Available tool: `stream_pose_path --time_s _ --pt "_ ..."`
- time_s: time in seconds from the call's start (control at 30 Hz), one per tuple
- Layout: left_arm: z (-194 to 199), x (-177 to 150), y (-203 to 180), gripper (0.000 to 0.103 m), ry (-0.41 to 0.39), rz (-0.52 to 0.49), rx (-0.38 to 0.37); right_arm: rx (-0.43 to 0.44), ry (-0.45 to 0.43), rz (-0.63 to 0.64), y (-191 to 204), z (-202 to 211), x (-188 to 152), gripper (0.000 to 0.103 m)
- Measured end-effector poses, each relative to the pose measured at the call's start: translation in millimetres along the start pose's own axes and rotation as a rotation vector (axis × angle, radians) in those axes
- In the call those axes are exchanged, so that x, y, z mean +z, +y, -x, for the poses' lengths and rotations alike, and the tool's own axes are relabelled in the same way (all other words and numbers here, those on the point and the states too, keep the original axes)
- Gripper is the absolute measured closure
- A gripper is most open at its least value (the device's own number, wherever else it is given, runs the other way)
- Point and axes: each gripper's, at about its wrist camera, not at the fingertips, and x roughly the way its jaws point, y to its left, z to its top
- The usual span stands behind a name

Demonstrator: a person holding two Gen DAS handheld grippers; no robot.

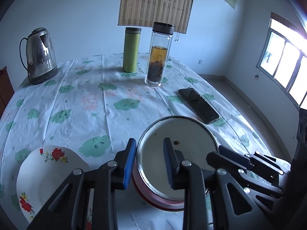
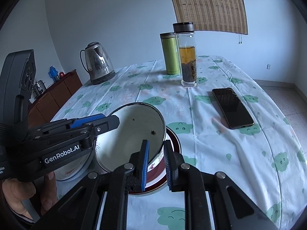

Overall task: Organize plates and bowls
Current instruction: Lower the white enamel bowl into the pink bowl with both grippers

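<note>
We find both tongs clamped on one metal bowl (image 1: 178, 163), tilted at the table's (image 1: 86, 95) near edge: left tongs (image 1: 148, 164) pinch its left rim, right tongs (image 2: 156, 165) its right wall. A flowered plate (image 1: 48, 176) lies left of it. Kettle (image 1: 41, 55), flask (image 1: 131, 49), tea bottle (image 1: 158, 55) stand far; phone (image 1: 198, 105) right.

**Materials and surface finish**

Landmark: the enamelled bowl (image 1: 177, 164), smooth and satin inside, with a bright metal rim and glossy red outer wall. Left of it, a glazed white plate (image 1: 48, 176), glossy, with printed flowers. Under it, a thin creased tablecloth (image 1: 76, 103) with a plastic-like sheen. Beyond it: polished steel kettle (image 1: 41, 54), matt green flask (image 1: 131, 49), clear glass bottle (image 1: 159, 55), glossy black phone (image 1: 198, 105). Gripper pads (image 1: 129, 164) are ribbed blue rubber on matt black plastic
</note>
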Motion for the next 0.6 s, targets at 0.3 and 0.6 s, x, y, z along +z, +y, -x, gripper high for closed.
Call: stream_pose_path --time_s 0.3,0.6 --pt "-9 -2 3 0.077 0.037 0.000 0.000 -0.004 0.021 0.008 1 -4 -1 0.086" --pt "-11 -4 0 0.077 0.047 -0.008 -0.002 -0.007 0.047 0.002 -3 -10 -9 0.086"
